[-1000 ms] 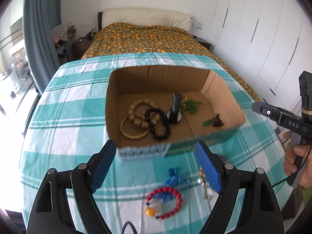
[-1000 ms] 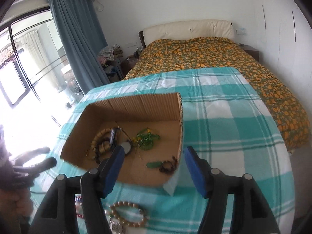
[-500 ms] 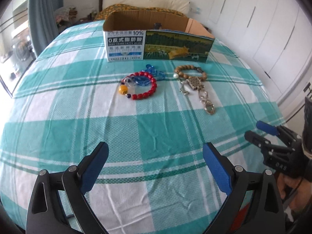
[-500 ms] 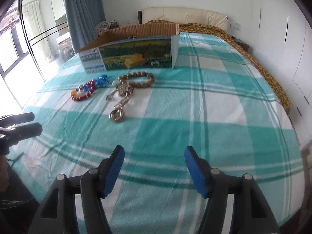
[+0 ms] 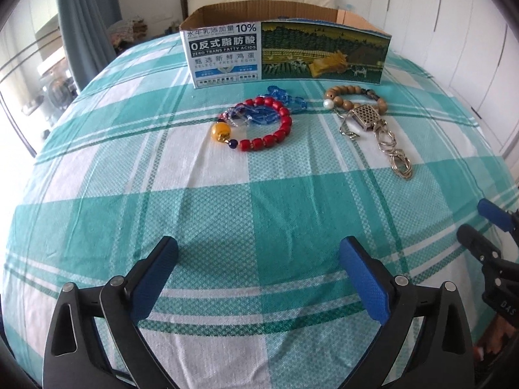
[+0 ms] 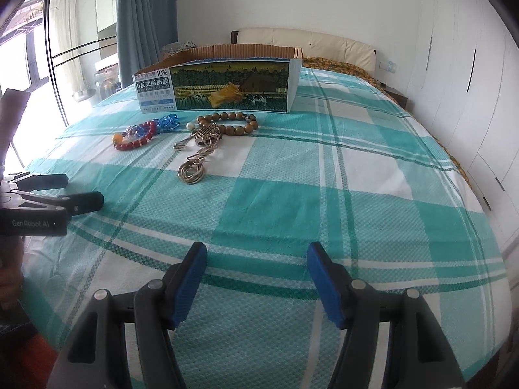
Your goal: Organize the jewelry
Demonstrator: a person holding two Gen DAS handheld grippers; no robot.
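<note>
Checked tablecloth point(image 5: 259, 194) bears carton point(image 5: 285, 55) reading "ZERO TRANS FATTY ACIDS", "10%".

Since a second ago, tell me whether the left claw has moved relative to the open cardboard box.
Yes. The left claw has pulled back from the open cardboard box and dropped low over the checked cloth; its jaws have just been opening, nothing between them.

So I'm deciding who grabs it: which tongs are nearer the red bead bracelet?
Left. The left tongs sit open almost straight in front of the red bead bracelet; from the open right tongs it lies far off to the left.
</note>
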